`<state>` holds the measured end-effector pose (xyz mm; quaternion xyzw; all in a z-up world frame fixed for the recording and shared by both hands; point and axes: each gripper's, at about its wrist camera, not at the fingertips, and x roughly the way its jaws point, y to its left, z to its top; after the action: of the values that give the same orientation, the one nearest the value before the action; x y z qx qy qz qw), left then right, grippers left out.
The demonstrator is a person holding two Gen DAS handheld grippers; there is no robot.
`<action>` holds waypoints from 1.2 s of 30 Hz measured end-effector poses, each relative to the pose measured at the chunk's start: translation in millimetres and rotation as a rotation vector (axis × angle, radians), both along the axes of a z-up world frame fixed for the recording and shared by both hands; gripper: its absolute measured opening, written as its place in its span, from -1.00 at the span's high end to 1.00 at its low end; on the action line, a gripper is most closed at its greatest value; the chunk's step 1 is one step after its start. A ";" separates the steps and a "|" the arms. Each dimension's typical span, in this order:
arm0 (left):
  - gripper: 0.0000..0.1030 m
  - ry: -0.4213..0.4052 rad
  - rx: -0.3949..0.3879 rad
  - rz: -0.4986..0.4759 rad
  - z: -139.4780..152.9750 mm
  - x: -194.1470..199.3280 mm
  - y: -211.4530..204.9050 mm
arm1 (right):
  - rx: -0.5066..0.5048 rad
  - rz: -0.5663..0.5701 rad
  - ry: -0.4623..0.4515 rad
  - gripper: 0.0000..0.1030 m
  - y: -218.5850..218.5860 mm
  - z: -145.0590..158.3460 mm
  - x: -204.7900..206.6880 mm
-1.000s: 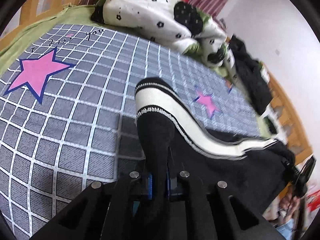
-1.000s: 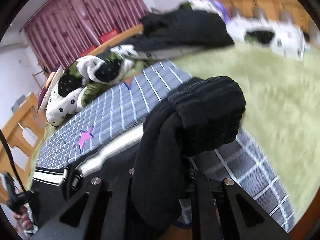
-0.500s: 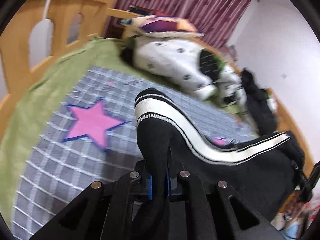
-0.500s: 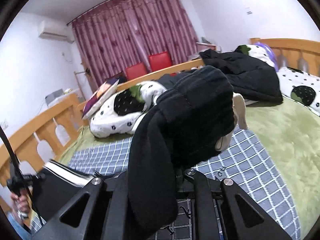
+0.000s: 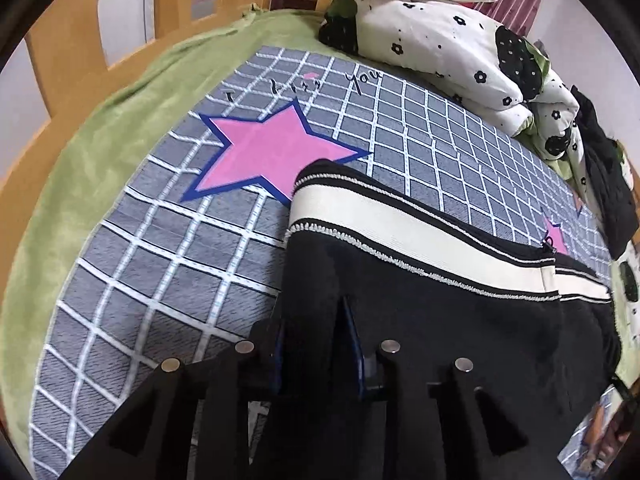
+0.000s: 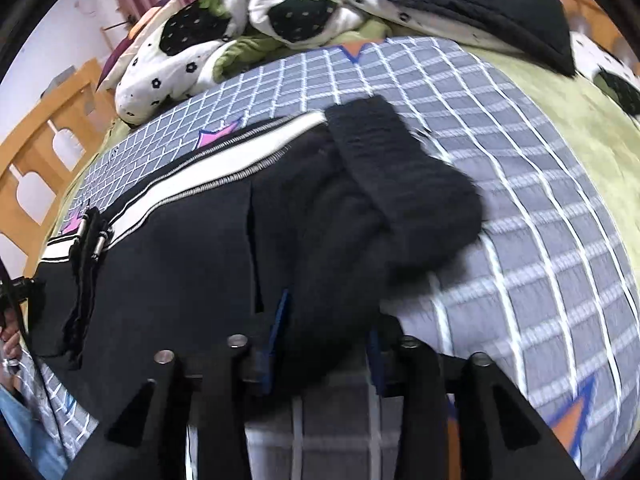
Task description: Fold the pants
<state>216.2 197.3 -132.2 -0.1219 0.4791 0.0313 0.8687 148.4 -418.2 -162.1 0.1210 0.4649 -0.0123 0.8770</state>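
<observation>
Pants point(image 5: 440, 300), black with a white stripe point(image 5: 400, 216) down the side, were laid flat on the grey checked blanket point(image 5: 160, 272) on the bed, so that a fold could be made neatly. In the left wrist view, the left tool point(image 5: 316, 344) was seen partly open with black cloth lying between its two sides; it looked loose, likely because that end had been set down. The right tool point(image 6: 324, 356) was seen the same way, spread apart around a bunched ribbed cuff point(image 6: 400, 184). No firm pinch could be made out. A spotted quilt point(image 5: 440, 36) was piled at the back, away from the pants.
</observation>
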 end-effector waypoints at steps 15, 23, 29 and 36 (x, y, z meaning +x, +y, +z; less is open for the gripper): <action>0.05 -0.207 -0.023 -0.023 33.2 -37.1 -0.8 | -0.129 0.064 -0.003 0.09 52.4 -1.9 22.9; 0.05 0.048 -0.007 -0.145 -34.2 -14.2 -34.5 | -0.295 0.104 -0.032 -0.01 73.2 -11.3 4.2; 0.04 -0.013 -0.026 -0.163 -18.4 -39.1 -33.1 | -0.290 0.032 -0.054 0.01 75.4 7.1 -6.3; 0.05 -0.118 -0.160 -0.051 4.2 -97.3 7.5 | -0.077 -0.060 -0.157 0.01 82.8 54.2 -13.0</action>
<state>119.0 204.8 -128.0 -0.1802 0.4310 -0.0362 0.8834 135.4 -335.4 -108.0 0.1016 0.3902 -0.0469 0.9139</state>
